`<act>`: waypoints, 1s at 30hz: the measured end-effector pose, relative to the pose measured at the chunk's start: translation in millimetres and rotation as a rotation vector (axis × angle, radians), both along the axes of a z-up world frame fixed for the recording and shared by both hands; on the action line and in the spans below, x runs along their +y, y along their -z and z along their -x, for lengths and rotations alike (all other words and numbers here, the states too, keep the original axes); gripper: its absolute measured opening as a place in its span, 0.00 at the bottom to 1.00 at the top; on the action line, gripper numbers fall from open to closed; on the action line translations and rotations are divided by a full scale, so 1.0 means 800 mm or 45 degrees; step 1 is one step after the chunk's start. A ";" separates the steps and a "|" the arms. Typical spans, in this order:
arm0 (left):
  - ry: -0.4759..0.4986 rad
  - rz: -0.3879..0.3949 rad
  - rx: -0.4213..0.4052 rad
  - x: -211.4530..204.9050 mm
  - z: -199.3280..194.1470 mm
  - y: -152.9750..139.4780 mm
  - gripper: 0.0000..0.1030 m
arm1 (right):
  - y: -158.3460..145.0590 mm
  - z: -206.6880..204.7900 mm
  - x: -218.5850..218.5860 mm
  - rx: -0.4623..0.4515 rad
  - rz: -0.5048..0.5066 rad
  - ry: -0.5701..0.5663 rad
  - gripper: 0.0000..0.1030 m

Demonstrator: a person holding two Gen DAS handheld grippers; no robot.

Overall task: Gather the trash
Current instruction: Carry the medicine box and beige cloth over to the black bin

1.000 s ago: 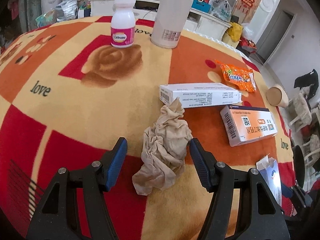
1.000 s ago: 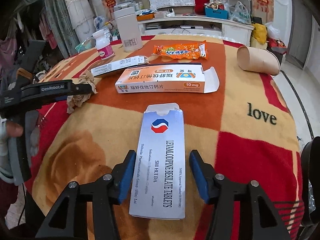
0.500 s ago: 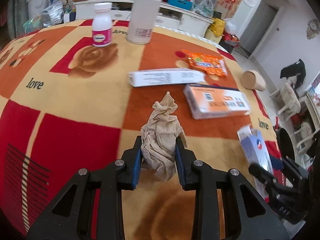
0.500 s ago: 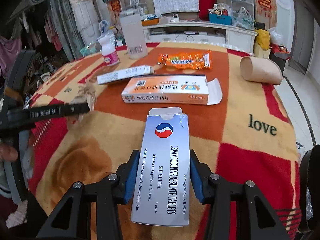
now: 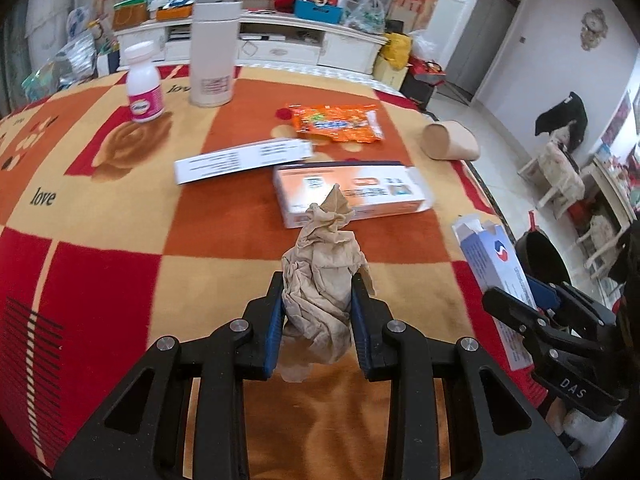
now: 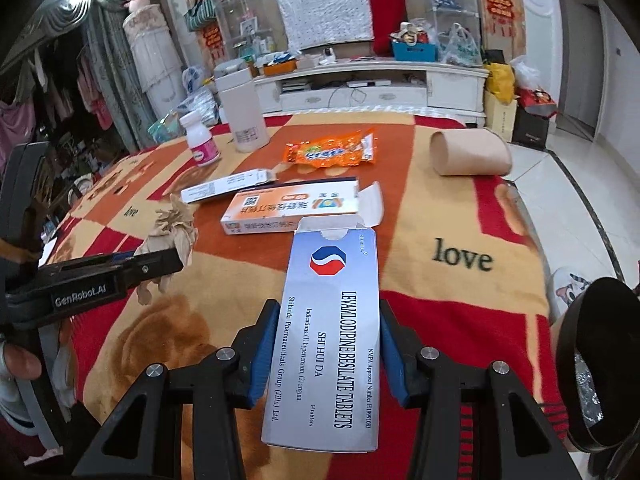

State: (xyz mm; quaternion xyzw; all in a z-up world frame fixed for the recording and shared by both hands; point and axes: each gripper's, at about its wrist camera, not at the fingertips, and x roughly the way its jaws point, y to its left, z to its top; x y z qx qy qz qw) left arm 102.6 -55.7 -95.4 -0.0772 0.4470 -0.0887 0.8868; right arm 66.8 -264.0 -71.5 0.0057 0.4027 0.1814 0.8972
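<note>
Above the patterned tablecloth (image 5: pixel 100 280), both grippers gripping trash.

Left gripper (image 5: pixel 318 320) is clamping a crumpled brown tissue (image 5: pixel 320 280); right gripper (image 6: pixel 326 356) is pinching a blue-white tablet box (image 6: pixel 332 312) by its long edges. Risks: loose tissue tail snagging or tearing free; the open-ended box buckling or sliding out. Orange box (image 5: pixel 352 196), white box (image 5: pixel 240 158), snack wrapper (image 5: pixel 336 122) and cardboard tube (image 5: pixel 450 146) are lying ahead; no bin clearly identifiable.

Two wrist cams, angled down, shared tabletop (image 5: pixel 100 240).

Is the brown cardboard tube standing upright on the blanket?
No, the cardboard tube lies on its side near the blanket's far right edge, its open end facing left.
</note>
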 end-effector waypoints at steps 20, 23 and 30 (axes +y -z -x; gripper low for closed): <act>0.182 -0.035 -0.023 -0.103 0.000 -0.009 0.27 | -0.019 0.008 -0.076 -0.034 -0.028 0.133 0.44; 0.207 -0.039 -0.023 -0.117 -0.002 -0.008 0.27 | -0.021 0.010 -0.089 -0.038 -0.033 0.155 0.44; 0.266 -0.043 -0.026 -0.148 -0.004 -0.009 0.27 | -0.025 0.014 -0.118 -0.044 -0.036 0.212 0.44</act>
